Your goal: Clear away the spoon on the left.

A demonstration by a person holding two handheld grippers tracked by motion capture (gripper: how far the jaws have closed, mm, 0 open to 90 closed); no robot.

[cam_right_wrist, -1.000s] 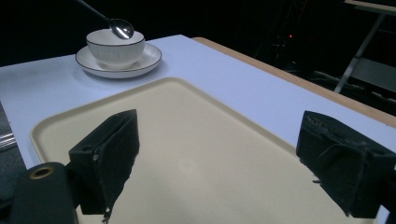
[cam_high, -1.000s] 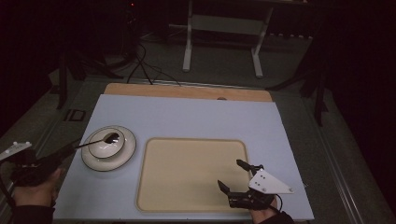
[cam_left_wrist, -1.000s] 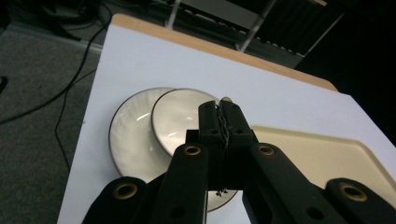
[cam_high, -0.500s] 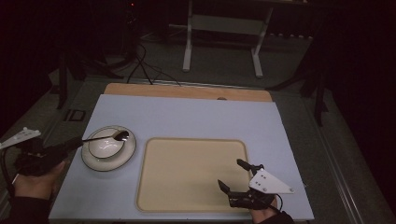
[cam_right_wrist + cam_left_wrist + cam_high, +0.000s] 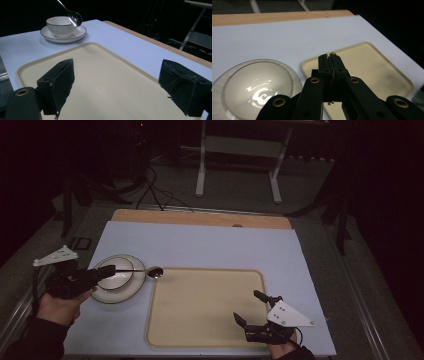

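- Beside the beige rectangular plastic tray (image 5: 205, 305): left hand-held gripper (image 5: 107, 271) clamps the slim metal spoon (image 5: 145, 270); keep it level.
- Right hand-held gripper (image 5: 252, 307), over the tray's near edge: jaws apart, empty.

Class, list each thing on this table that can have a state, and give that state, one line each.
spoon: lifted, held level by the left gripper, its head beyond the saucer's rim
bowl: upright on the saucer, looks empty
tray: flat on the table, bare
left gripper: shut on the spoon's handle
right gripper: open, over the tray
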